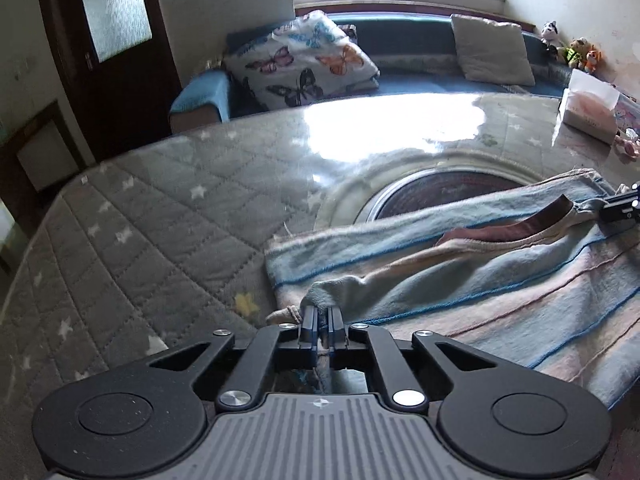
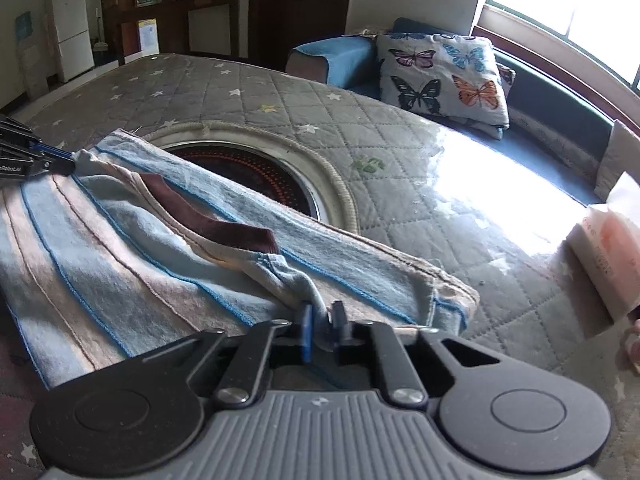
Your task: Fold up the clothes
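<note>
Table (image 2: 248,92) with a quilted grey star cover fills both views, and a round ringed opening (image 2: 256,176) sits in its middle. Sofa (image 2: 552,112) with a butterfly pillow (image 2: 444,76) runs along the far edge under the window. Tissue box (image 2: 604,248) is off to the right side.

The shirt (image 2: 132,248), striped in blue and pink, lies flat on the near part of the table, its far edge reaching the ring. Its long axis runs sideways between the two grippers. The collar (image 2: 208,216), with a dark red inner band, faces up and lies roughly midway along the top edge.

Left gripper (image 1: 323,320): jaws closed on a bunched bit of shirt at its left end, low over the table, pointing toward the sofa. Right gripper (image 2: 322,320): jaws closed on shirt fabric near the right shoulder, also low and pointing across the table. Each one's tip shows in the other's view at the far end of the shirt, so they hold opposite ends with the cloth between them. The left end looks pinched at the very edge, while the right grip sits a little in from the corner (image 2: 460,300).

Judgement: both ends are held, which fits either a lift to fold over or a spread to flatten; the pictures don't settle which.
</note>
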